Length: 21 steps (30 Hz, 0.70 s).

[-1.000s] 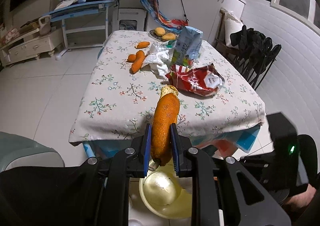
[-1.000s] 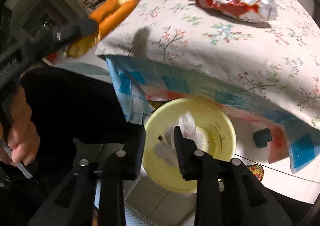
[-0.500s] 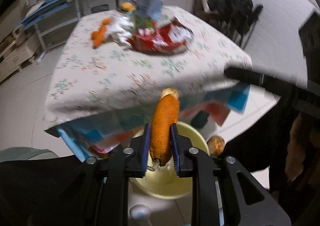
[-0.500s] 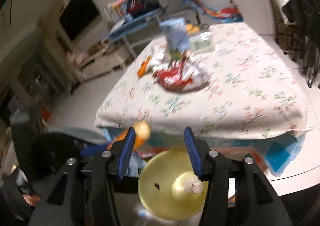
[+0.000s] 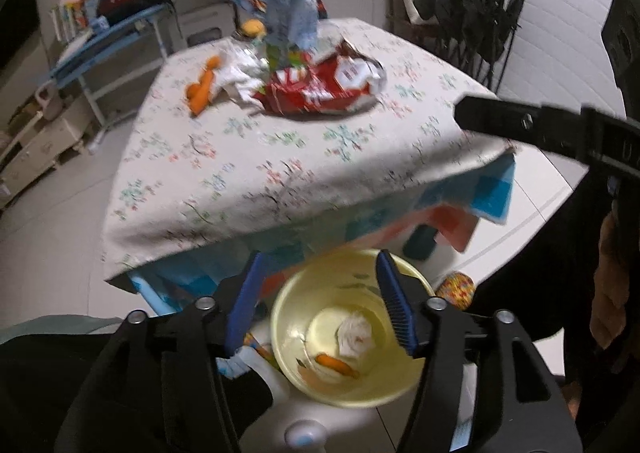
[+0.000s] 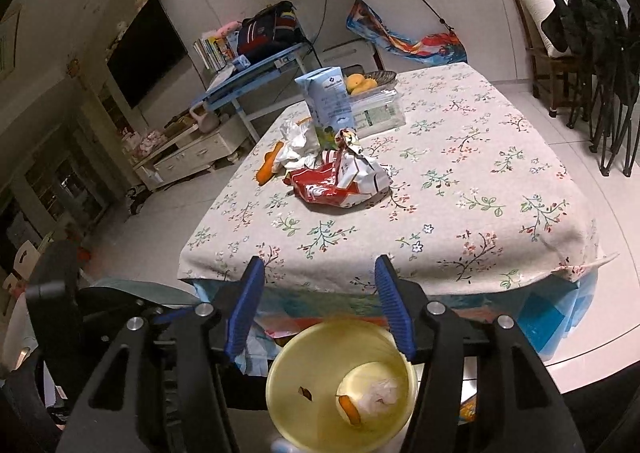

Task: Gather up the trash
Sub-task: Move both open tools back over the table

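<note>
Both hand-held grippers, left (image 5: 318,303) and right (image 6: 318,303), hover spread empty above bin (image 5: 404,393)

I see table (image 6: 460,213) under floral cloth, patchwork cover hanging below near edge. On cloth, far-left part: red snack bag (image 6: 340,181), crumpled white wrapper (image 6: 296,145) just behind it, orange peel piece (image 6: 269,167) at wrapper's left, upright blue carton (image 6: 328,101), clear box (image 6: 378,111) beside carton, fruit dish (image 6: 366,81) at far edge. Floor (image 6: 600,337): yellow bin (image 6: 304,357) standing at table's near edge.
</note>
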### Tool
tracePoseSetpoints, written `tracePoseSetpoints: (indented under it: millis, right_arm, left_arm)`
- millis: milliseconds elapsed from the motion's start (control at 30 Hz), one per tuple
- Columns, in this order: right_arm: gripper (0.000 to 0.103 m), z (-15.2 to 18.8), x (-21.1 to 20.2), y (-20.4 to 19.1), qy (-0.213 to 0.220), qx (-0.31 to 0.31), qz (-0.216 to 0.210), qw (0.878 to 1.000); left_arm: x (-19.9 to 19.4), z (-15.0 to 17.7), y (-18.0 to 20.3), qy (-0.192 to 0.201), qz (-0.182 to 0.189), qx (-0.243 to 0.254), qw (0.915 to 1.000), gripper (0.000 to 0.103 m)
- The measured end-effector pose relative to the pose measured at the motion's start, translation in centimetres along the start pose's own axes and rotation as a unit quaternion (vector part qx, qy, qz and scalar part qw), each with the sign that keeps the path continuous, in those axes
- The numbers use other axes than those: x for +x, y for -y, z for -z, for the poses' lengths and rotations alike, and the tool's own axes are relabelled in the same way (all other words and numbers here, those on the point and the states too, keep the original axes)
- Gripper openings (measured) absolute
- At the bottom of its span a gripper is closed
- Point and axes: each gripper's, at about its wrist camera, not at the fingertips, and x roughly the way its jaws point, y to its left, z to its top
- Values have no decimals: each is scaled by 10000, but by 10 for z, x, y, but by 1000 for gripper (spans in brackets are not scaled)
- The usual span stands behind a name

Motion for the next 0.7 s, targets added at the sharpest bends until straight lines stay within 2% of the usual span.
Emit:
tracePoseSetpoints:
  millis: [167, 333, 500, 700]
  right_arm:
    - [59, 0, 0, 0, 27, -7, 38, 10000]
    - [59, 1, 0, 0, 50, -59, 68, 9999]
    - [60, 1, 2, -3, 42, -128, 109, 9998]
    - [62, 2, 4, -3, 30, -144, 137, 9998]
  left_arm:
    - [-9, -5, -9, 357, -299, -190, 9987, 71]
    - [-15, -10, -26, 614, -524, -631, 9947, 78]
    - [-15, -12, -41, 685, -629, -1027, 9904, 80]
    - [-17, -13, -50, 776, -691, -1227, 9870, 81]
